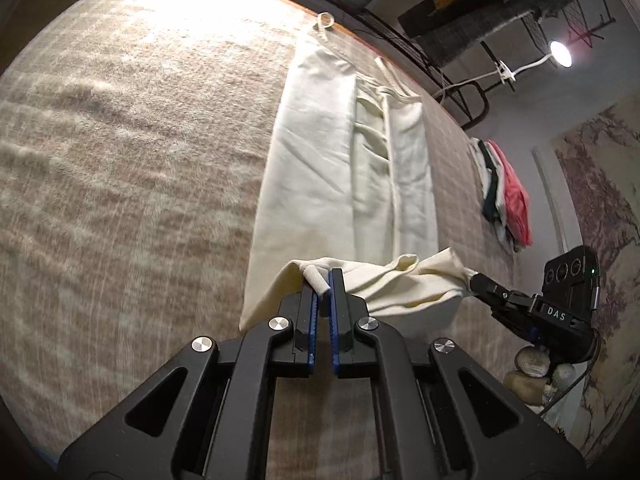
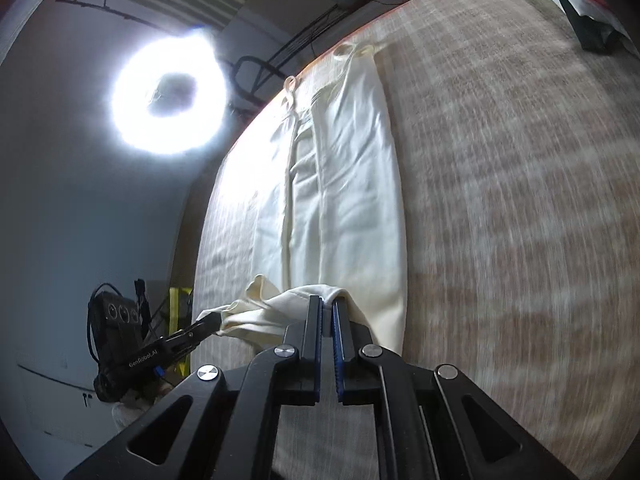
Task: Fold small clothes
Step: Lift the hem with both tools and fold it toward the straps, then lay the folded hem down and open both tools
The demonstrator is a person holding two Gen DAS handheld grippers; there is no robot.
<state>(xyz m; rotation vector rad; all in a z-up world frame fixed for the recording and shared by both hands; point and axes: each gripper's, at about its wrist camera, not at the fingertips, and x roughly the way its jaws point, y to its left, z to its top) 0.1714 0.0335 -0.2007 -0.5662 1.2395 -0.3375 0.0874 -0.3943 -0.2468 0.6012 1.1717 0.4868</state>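
Note:
A cream garment [image 1: 320, 168] with thin straps lies folded lengthwise into a long strip on the beige checked table cover [image 1: 120, 160]. My left gripper [image 1: 323, 280] is shut on the ribbed hem at one near corner. My right gripper [image 1: 474, 282] pinches the other near corner, and the near edge hangs lifted between the two. In the right wrist view my right gripper [image 2: 327, 304] is shut on the cream garment [image 2: 344, 200], and the left gripper [image 2: 216, 322] holds the far corner at the lower left. The straps [image 2: 352, 52] lie at the far table edge.
A pile of folded clothes [image 1: 506, 192], pink, dark green and white, lies at the table's right edge. A bright lamp [image 1: 560, 53] and a black wire rack [image 1: 460, 40] stand beyond the far edge. Several smooth stones [image 1: 532, 372] sit at the lower right. A ring light [image 2: 170, 96] glares.

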